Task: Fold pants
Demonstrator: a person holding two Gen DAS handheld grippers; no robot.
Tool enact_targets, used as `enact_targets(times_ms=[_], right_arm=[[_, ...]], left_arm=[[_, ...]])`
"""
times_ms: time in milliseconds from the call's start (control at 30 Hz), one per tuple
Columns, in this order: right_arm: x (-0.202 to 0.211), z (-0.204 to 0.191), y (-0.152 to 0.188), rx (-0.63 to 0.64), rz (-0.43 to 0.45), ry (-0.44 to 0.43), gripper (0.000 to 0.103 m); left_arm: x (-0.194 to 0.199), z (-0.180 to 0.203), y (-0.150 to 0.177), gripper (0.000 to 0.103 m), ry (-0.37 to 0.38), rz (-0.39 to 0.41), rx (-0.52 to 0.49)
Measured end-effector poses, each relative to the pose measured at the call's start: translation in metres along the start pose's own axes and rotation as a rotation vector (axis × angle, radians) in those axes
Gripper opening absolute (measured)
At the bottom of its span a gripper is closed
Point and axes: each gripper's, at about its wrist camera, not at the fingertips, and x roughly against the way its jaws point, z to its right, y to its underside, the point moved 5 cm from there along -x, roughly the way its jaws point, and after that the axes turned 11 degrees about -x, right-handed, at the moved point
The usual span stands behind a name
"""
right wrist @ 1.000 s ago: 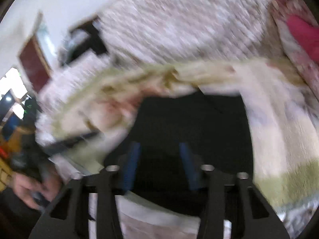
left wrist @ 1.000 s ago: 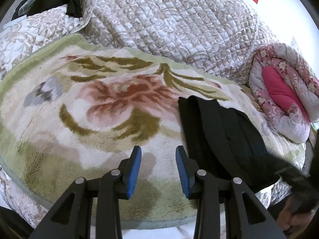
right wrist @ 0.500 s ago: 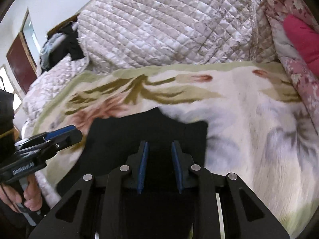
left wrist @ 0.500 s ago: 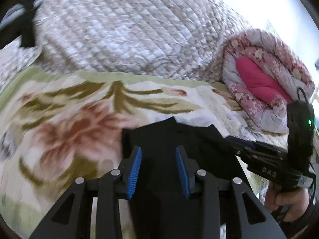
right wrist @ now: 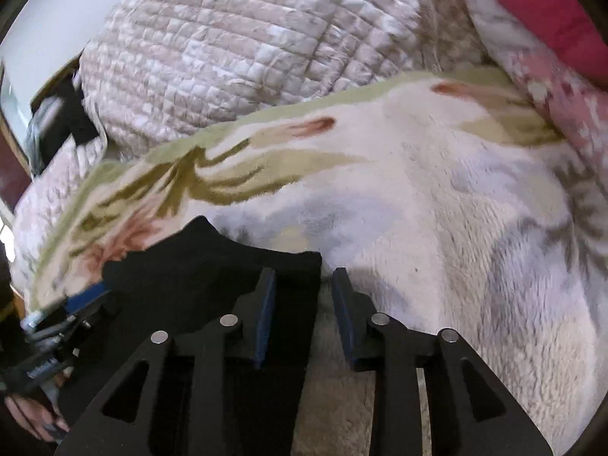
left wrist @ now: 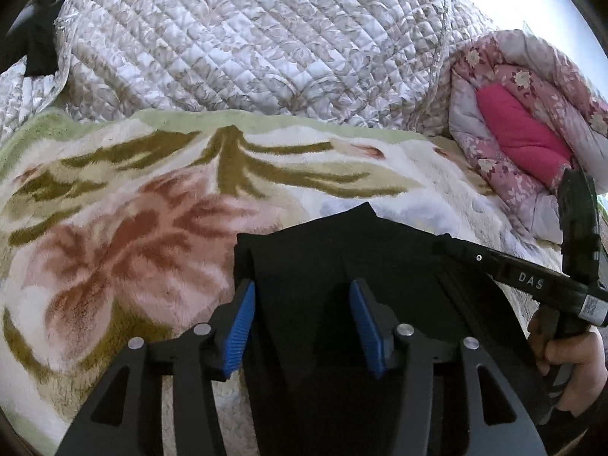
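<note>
Black pants (left wrist: 342, 250) lie folded on a floral fleece blanket (left wrist: 114, 250), near its front edge. My left gripper (left wrist: 302, 292) hovers over the pants' left part. Its jaws are opening, with black cloth below them and the blue pads pressing on nothing. My right gripper (right wrist: 303, 277) straddles the right edge of the pants (right wrist: 197, 266), one finger over the cloth and one over the blanket (right wrist: 437, 228). Its jaws are opening too and grip nothing. Each gripper shows in the other's view, held by a hand: the right gripper (left wrist: 494, 262) and the left gripper (right wrist: 68, 315).
A heaped quilted bedcover (left wrist: 247, 38) rises behind the blanket. A rolled pink floral quilt (left wrist: 524, 125) lies at the right. Dark clothing (right wrist: 72, 121) sits at the back left by a wall and a door frame.
My left gripper swung from the bare blanket to over the pants, and its jaws spread wider. My right gripper shifted to the pants' right edge, and its jaws widened a little.
</note>
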Motion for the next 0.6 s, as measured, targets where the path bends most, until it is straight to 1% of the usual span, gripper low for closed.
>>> enact_targets(times_ms=[33, 67, 167, 233, 367, 433, 500, 533, 600], right_arm=[[0.007, -0.002, 0.001, 0.020, 0.020, 0.031, 0.031], [0.015, -0.005, 0.003, 0.047, 0.036, 0.041, 0.031], [0.039, -0.016, 0.015, 0.093, 0.057, 0.032, 0.031], [0.052, -0.021, 0.025, 0.106, 0.064, 0.021, 0.031], [0.075, -0.034, 0.054, 0.138, 0.063, -0.016, 0.031], [0.082, -0.042, 0.071, 0.173, 0.061, -0.018, 0.031], [0.088, -0.049, 0.085, 0.215, 0.067, -0.016, 0.031], [0.090, -0.053, 0.092, 0.231, 0.064, -0.022, 0.031], [0.089, -0.055, 0.100, 0.237, 0.049, -0.035, 0.031]], left_arm=[[0.000, 0.000, -0.001, 0.055, -0.006, 0.000, -0.006], [0.000, 0.000, -0.001, 0.055, -0.013, -0.001, -0.011], [0.007, -0.001, -0.006, 0.054, -0.017, 0.001, -0.014], [0.019, 0.002, -0.006, 0.054, -0.023, 0.009, -0.024], [0.047, 0.011, 0.006, 0.054, -0.035, 0.033, -0.057], [0.061, 0.017, 0.016, 0.054, -0.039, 0.044, -0.068], [0.075, 0.019, 0.025, 0.053, -0.069, 0.064, -0.060], [0.080, 0.021, 0.030, 0.053, -0.070, 0.075, -0.060], [0.085, 0.025, 0.040, 0.053, -0.058, 0.068, -0.068]])
